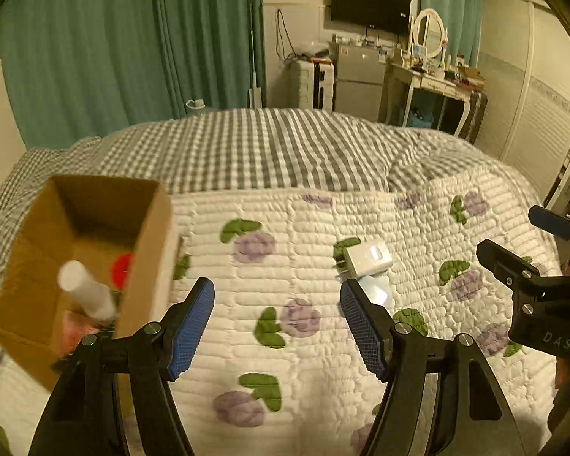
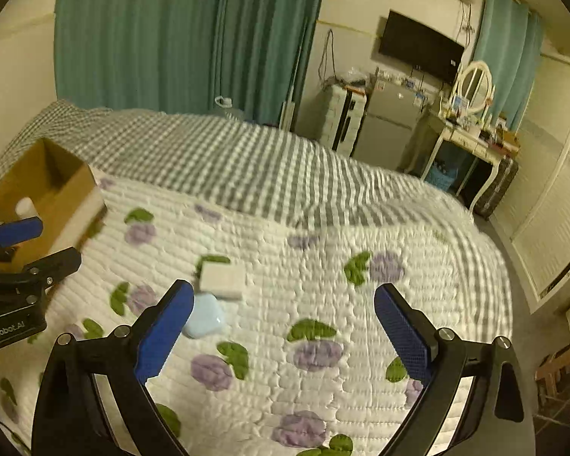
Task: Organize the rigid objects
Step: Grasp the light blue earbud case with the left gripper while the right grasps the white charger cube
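- Now we hold the left gripper (image 1: 277,326) and the right gripper (image 2: 283,332) over the quilt (image 2: 323,285), both spread wide and empty.
- The white charger (image 2: 222,281) lies just ahead of the right gripper's left finger, touching a pale blue case (image 2: 205,319); the box (image 1: 95,250) sits left of the left gripper.
- The charger looks light, stiff and smooth, so we judge its flat sides the best grip.
- It is boxy, its prongs hard to make out.

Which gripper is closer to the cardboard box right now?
Left. The left gripper is open right beside the cardboard box, its left finger next to the box's near wall. The right gripper, also open, hovers over the quilt farther right, near the white charger.
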Motion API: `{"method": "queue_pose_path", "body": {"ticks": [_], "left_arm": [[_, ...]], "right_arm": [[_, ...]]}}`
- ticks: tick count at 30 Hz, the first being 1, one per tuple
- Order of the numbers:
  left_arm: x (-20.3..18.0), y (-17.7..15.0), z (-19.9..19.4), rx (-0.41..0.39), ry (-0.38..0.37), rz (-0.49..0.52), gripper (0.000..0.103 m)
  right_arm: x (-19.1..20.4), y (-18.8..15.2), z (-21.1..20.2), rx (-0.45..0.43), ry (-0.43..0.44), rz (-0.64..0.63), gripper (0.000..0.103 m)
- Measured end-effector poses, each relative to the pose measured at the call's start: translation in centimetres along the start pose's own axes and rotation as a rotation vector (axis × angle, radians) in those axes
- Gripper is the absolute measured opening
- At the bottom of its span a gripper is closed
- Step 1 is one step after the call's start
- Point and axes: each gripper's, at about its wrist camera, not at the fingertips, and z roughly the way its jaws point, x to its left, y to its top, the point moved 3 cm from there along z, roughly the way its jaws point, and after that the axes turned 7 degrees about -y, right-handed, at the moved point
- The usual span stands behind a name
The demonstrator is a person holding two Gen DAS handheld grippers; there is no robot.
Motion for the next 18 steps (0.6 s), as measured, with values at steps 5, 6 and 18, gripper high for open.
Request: {"method": "queue_pose_path", "body": {"ticks": [5, 6, 18], "left_arm": [[-0.8, -0.6, 3.7, 0.035, 0.012, -0.015, 0.072], [-1.0, -0.8, 4.4, 0.041, 0.014, -0.015, 0.072], [-4.3, -2.6, 10.6, 0.087, -0.02, 0.005, 0.072]], "right_arm": [[-0.7, -1.3, 3.6, 0.053, 0.003, 0.006, 0.096], [-0.6, -1.5, 4.2, 0.061, 0.006, 0.006, 0.096], [-2.1, -2.9, 10.5, 0.201, 0.034, 0.079, 0.096]]}}
